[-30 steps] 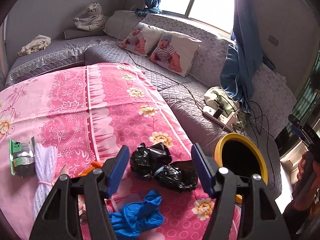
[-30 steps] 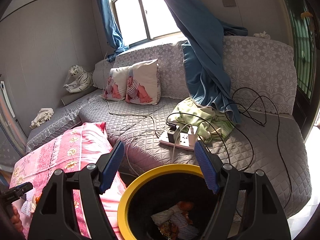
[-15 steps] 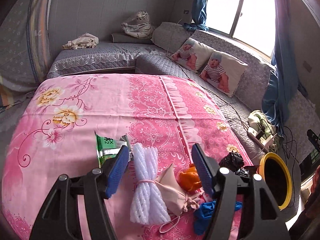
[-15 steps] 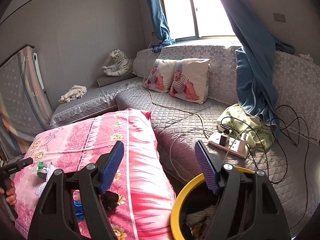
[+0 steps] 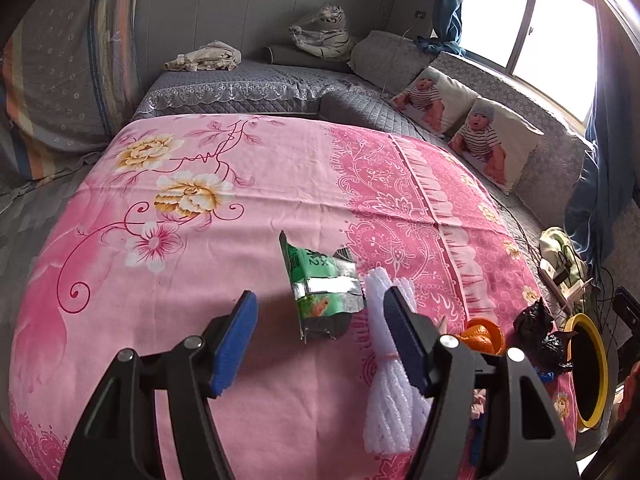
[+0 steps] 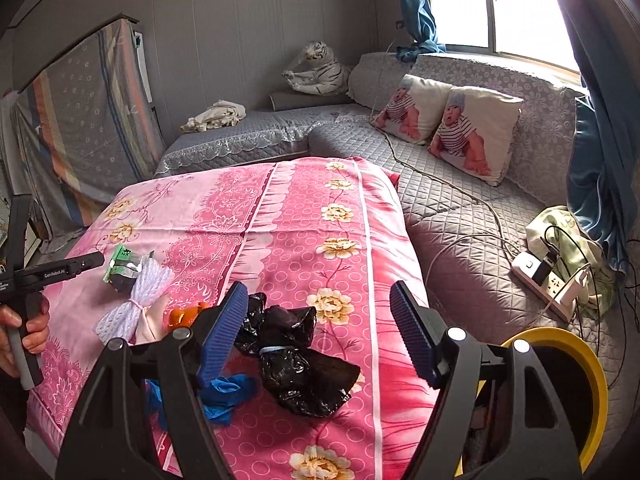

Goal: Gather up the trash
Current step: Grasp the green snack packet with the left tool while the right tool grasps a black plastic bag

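Note:
Trash lies on the pink flowered table cover (image 5: 240,184). A green and silver snack wrapper (image 5: 322,290) lies just ahead of my open, empty left gripper (image 5: 320,330), between its fingers. A white foam net bundle (image 5: 390,376) lies by its right finger. An orange peel (image 5: 482,334) and a black plastic bag (image 5: 538,330) lie further right. My right gripper (image 6: 320,330) is open and empty above the black plastic bag (image 6: 298,354). A blue glove (image 6: 224,394) lies by its left finger. The wrapper also shows in the right wrist view (image 6: 122,266).
A yellow-rimmed black bin (image 6: 576,392) stands off the table's right end; it also shows in the left wrist view (image 5: 586,368). A grey quilted sofa (image 6: 460,216) with baby-print pillows, a power strip (image 6: 550,284) and cables surrounds the table.
My left gripper has swung left from the black bag to the green wrapper. My right gripper has swung left from over the bin to over the black bag.

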